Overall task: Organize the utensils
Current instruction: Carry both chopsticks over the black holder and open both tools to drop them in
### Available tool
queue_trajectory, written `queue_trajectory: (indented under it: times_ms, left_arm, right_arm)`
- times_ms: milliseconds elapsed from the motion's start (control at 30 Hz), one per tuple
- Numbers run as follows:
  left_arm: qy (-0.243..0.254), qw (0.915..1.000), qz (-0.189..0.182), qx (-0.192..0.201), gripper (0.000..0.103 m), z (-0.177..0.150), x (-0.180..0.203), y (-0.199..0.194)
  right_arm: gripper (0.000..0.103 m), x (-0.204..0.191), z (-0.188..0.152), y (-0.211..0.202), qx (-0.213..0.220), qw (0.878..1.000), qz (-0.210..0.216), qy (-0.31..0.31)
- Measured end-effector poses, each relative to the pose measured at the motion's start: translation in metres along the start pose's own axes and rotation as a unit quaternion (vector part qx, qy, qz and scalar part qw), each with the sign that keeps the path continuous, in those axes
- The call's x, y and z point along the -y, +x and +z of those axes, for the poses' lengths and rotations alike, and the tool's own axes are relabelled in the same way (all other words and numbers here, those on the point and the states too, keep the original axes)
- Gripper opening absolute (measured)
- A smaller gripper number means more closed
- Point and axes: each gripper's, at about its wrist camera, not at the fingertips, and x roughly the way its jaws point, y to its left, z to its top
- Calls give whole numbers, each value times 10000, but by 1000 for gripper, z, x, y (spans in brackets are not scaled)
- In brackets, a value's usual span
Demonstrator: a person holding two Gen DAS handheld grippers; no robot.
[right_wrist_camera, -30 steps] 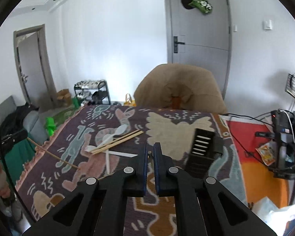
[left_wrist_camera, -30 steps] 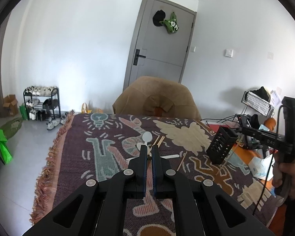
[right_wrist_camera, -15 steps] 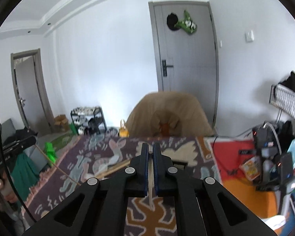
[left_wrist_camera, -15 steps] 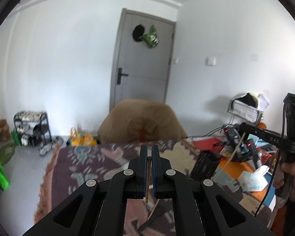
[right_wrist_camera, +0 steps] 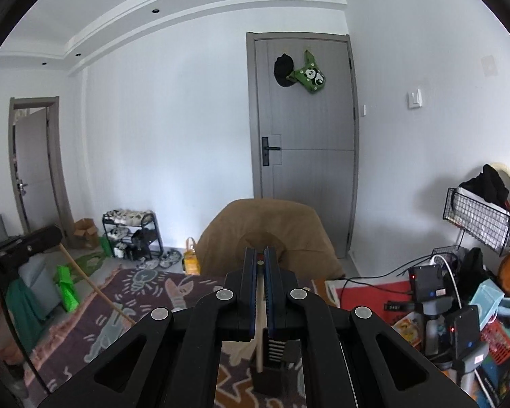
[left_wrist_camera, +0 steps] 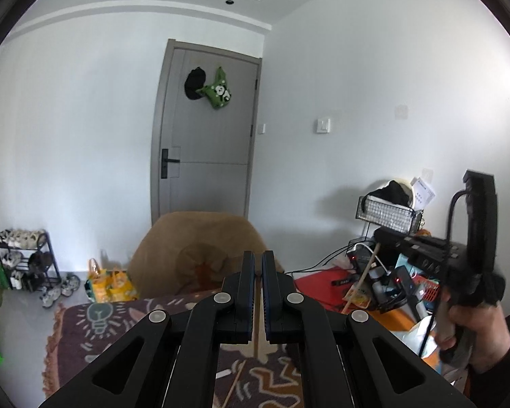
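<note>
"Chopsticks — where are they?"

"I've got one in each gripper. My right gripper (right_wrist_camera: 261,255) has its fingers pressed almost together, with only the right-hand chopstick (right_wrist_camera: 259,336) filling the thin gap. It hangs nearly straight down from the fingers."

"And the holder?"

"The black slotted holder (right_wrist_camera: 272,374) stands on the patterned cloth (right_wrist_camera: 85,323), right below those fingers. The stick's lower end meets the holder's top edge, but whether it sits inside a slot I can't tell, because my own fingers block most of it."

"Left side?"

"The left gripper (left_wrist_camera: 258,261) is pinched just as narrowly. From its own camera I see only a sliver of wood under the gap. The right camera shows it better: the left-hand chopstick (right_wrist_camera: 95,287) slants down from that gripper's tip towards the cloth, well apart from the holder."

"Anything else on the table?"

"One loose chopstick (left_wrist_camera: 236,380) lies on the cloth near the bottom of the left view. Behind the table is a chair under a brown cover (right_wrist_camera: 268,234). The person's right hand (left_wrist_camera: 472,329) grips the right handle at the edge of the left view."
</note>
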Motion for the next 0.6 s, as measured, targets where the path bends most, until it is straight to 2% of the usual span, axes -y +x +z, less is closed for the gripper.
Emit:
queue_trajectory:
  times_ms: [300, 600]
  left_arm:
    - [-35, 9997, -222, -35, 4, 8, 13, 28]
    - [-34, 9995, -307, -95, 4, 9, 23, 46]
  right_arm:
    - [6, 8, -5, 22, 83, 9998, -144, 61]
    - [6, 18, 1, 26, 223, 9996, -13, 194]
